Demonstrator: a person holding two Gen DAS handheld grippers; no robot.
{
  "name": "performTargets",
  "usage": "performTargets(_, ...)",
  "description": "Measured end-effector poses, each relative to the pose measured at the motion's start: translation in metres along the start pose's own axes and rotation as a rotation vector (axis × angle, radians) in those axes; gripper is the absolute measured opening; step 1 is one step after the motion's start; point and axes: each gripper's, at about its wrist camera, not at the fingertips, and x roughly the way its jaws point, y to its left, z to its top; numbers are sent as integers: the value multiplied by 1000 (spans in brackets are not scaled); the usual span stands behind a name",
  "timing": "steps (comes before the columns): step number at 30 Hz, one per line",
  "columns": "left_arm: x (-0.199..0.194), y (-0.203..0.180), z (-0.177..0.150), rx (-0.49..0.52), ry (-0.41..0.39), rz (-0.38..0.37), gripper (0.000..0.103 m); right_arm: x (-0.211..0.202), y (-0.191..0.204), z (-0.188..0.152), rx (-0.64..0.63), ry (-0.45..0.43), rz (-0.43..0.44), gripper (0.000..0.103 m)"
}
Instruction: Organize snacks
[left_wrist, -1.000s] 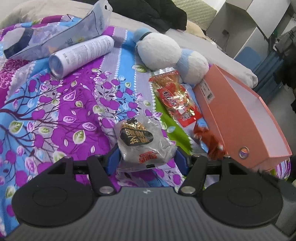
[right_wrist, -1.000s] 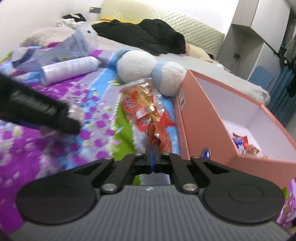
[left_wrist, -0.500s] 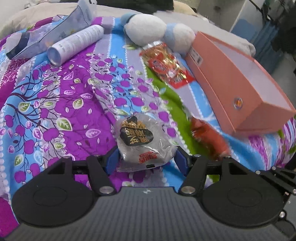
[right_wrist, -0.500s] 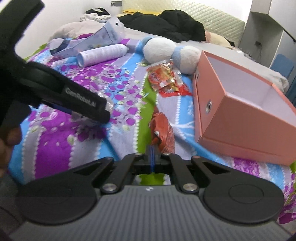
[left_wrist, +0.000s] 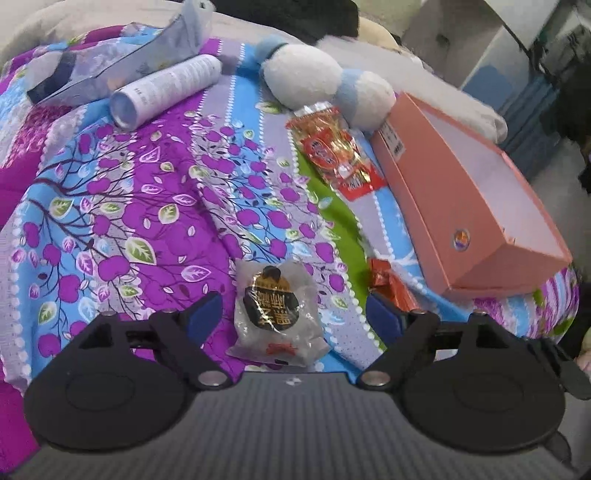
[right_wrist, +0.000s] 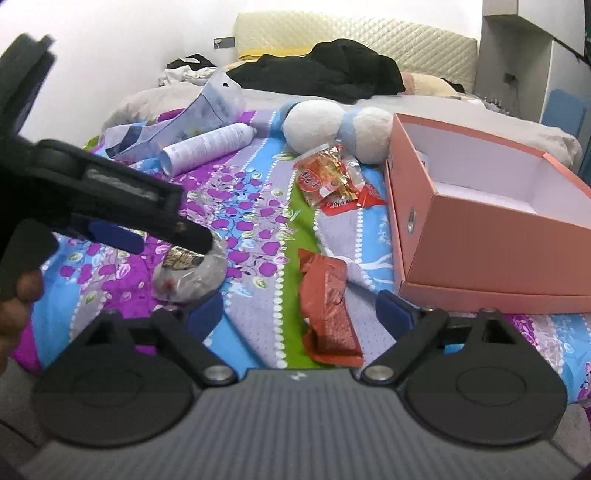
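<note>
A clear packet with a black label (left_wrist: 277, 314) lies on the flowered bedspread between the fingers of my left gripper (left_wrist: 293, 314). Its jaws are opening and the blue pads stand clear of the packet. A red-orange packet (right_wrist: 328, 310) lies flat between the fingers of my right gripper (right_wrist: 300, 311). Those jaws are opening too, and the pads are off the packet. The pink open box (right_wrist: 480, 251) sits to the right of both grippers. In the right wrist view the left tool's black finger (right_wrist: 177, 221) hangs over the clear packet (right_wrist: 192, 271).
A red-and-yellow snack bag (left_wrist: 328, 147) lies against the box's (left_wrist: 454, 192) far corner, beside a white-and-blue plush toy (left_wrist: 325, 85). A white spray can (left_wrist: 166, 88) and a pale plastic bag (left_wrist: 110, 70) lie far left. Black clothing (right_wrist: 325, 74) lies by the headboard.
Both grippers have opened. The clear packet and the red-orange packet were let go and now rest on the bedspread. The right gripper pulled back from the box.
</note>
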Motion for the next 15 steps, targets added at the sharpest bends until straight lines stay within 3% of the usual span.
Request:
performTargets(5, 0, -3, 0, 23, -13, 41, 88, 17, -16, 2, 36, 6, 42, 91)
performTargets(8, 5, -5, 0, 31, 19, 64, 88, 27, -22, 0, 64, 9, 93, 91)
performTargets(12, 10, -6, -2, 37, 51, 65, 88, 36, -27, -3, 98, 4, 99, 90)
performTargets(15, 13, -7, -5, 43, 64, 84, 88, 42, -34, -1, 145, 4, 93, 82)
